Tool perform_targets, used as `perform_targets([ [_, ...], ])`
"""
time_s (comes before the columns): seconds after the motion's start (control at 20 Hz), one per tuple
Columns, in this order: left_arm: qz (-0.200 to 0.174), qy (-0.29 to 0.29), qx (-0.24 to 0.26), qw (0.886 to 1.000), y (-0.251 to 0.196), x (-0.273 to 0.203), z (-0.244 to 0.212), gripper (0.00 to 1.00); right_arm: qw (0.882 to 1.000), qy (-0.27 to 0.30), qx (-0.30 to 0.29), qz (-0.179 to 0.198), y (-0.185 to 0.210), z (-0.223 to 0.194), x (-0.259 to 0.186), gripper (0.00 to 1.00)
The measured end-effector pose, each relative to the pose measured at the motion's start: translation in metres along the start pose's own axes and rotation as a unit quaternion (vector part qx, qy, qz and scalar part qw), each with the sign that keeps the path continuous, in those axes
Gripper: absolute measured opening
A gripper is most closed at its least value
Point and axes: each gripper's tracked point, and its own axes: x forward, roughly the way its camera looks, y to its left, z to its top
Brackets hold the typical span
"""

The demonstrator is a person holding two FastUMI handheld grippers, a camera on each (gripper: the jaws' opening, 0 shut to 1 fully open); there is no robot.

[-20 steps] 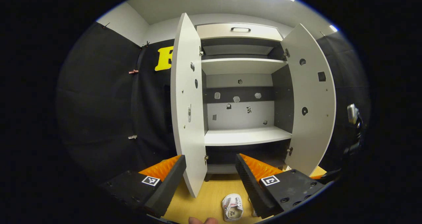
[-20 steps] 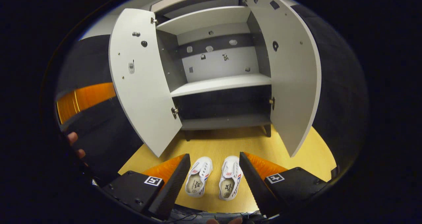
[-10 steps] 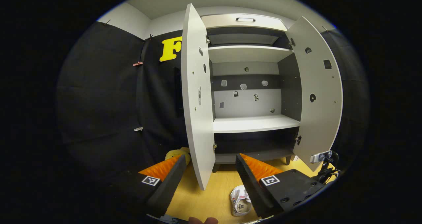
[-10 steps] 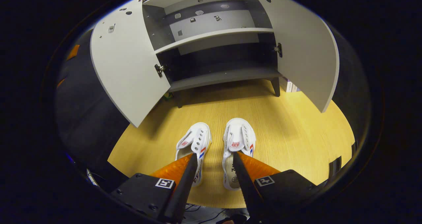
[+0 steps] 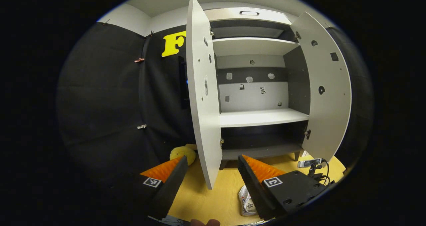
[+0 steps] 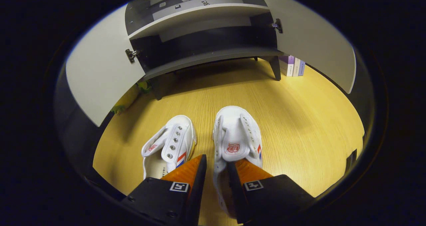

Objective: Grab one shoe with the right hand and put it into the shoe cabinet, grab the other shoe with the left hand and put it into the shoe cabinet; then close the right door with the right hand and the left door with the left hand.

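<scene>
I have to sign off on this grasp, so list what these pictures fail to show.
- Right gripper view: whether the right gripper presses the right shoe; its fingers hide the shoe's side wall and heel.
- Right gripper view: the left shoe heel, behind a finger.
- Left gripper view: a shoe, mostly behind the left gripper finger.
- Left gripper view: the cabinet bottom compartment, too dark.

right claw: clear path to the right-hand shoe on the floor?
Probably yes. The right claw is already down at the right shoe, fingers straddling its side wall near the heel, with nothing between them. The left shoe lies apart.
</scene>
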Motion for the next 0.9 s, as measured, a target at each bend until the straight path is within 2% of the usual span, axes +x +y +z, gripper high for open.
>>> perform_targets([
  [0.05, 0.000, 0.004, 0.001, 1.000, 0.000, 0.003, -0.003, 0.95, 1.000, -0.007, -0.006, -0.003, 0.000, 0.001, 0.003, 0.38],
  [0.1, 0.000, 0.008, 0.003, 1.000, 0.001, 0.004, -0.007, 0.95, 1.000, -0.015, -0.011, -0.007, -0.001, 0.002, 0.010, 0.43],
  [0.15, 0.002, 0.012, 0.005, 1.000, 0.003, 0.006, -0.011, 0.95, 1.000, -0.024, -0.015, -0.012, -0.002, 0.004, 0.016, 0.40],
  [0.2, 0.003, 0.017, 0.006, 1.000, 0.004, 0.007, -0.016, 0.95, 0.999, -0.030, -0.018, -0.019, -0.005, 0.003, 0.025, 0.42],
  [0.25, 0.004, 0.022, 0.007, 1.000, 0.005, 0.009, -0.020, 0.95, 0.999, -0.042, -0.021, -0.028, -0.008, 0.008, 0.025, 0.34],
  [0.3, 0.002, 0.027, 0.006, 1.000, 0.003, 0.010, -0.023, 0.95, 0.998, -0.053, -0.026, -0.034, -0.008, 0.011, 0.039, 0.20],
  [0.45, -0.002, 0.036, 0.008, 0.999, 0.000, 0.011, -0.029, 0.95, 0.998, -0.058, -0.032, -0.009, -0.003, 0.015, 0.037, 0.21],
  [0.5, -0.002, 0.036, 0.010, 0.999, 0.000, 0.011, -0.030, 0.95, 0.998, -0.056, -0.031, 0.004, -0.004, 0.017, 0.045, 0.12],
  [0.55, -0.002, 0.034, 0.012, 0.999, -0.001, 0.010, -0.029, 0.95, 0.999, -0.047, -0.021, 0.018, -0.004, 0.018, 0.042, 0.12],
  [0.6, -0.002, 0.032, 0.012, 0.999, -0.001, 0.010, -0.028, 0.95, 0.999, -0.044, -0.016, 0.026, -0.005, 0.020, 0.043, 0.06],
  [0.75, -0.006, 0.031, 0.010, 0.999, -0.005, 0.009, -0.026, 0.95, 0.998, -0.046, -0.030, 0.031, -0.012, 0.033, 0.031, 0.07],
  [0.9, -0.009, 0.024, 0.008, 1.000, -0.008, 0.007, -0.021, 0.95, 0.998, -0.055, -0.020, 0.036, -0.017, 0.053, 0.011, 0.06],
])
